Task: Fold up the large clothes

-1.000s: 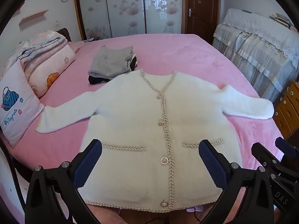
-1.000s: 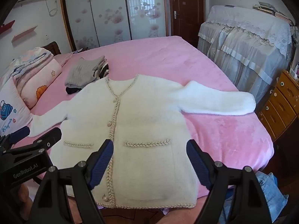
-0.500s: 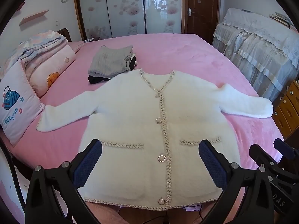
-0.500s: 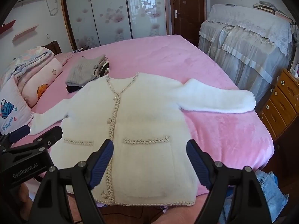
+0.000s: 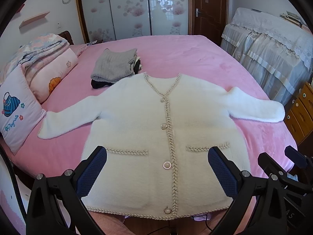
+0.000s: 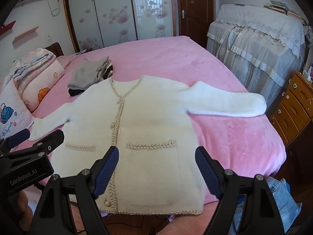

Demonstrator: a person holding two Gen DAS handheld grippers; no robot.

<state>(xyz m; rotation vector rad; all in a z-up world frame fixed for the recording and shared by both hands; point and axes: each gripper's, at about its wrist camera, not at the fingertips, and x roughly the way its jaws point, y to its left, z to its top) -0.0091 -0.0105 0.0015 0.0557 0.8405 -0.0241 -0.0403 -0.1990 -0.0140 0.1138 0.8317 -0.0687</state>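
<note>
- Little has shifted over the last second: both claws hold nearly the same hover at the foot of the bed, and the cardigan's hem sits a touch higher between the left claw's fingers than before.
- Left claw (image 5: 157, 168): spread wide, nothing between its blue pads, poised level above the lower part of the cardigan (image 5: 164, 137) without touching it.
- Right claw (image 6: 157, 167): also spread wide and empty, hanging over the cardigan's pocket on its own side; its body shows at the right edge of the left wrist view.
- Ahead of both claws the white cardigan lies flat and face up on the pink bed (image 5: 176, 54), buttoned, both sleeves stretched out sideways, hem nearest the claws at the bed's edge.
- Beyond the collar, to the left, a stack of folded clothes (image 5: 114, 66) rests on the bed, a grey knit on top and dark pieces beneath.
- Far left of the claws, a pillow (image 5: 13, 109) printed with "Playmate" leans beside a rolled quilt (image 5: 49, 72).
- Seen from the right wrist, the left claw's housing reads "GenRobot.AI".
- Right of the claws stands a wooden dresser (image 6: 293, 105); blue jeans (image 6: 279, 199) lie on the floor below the right claw.
</note>
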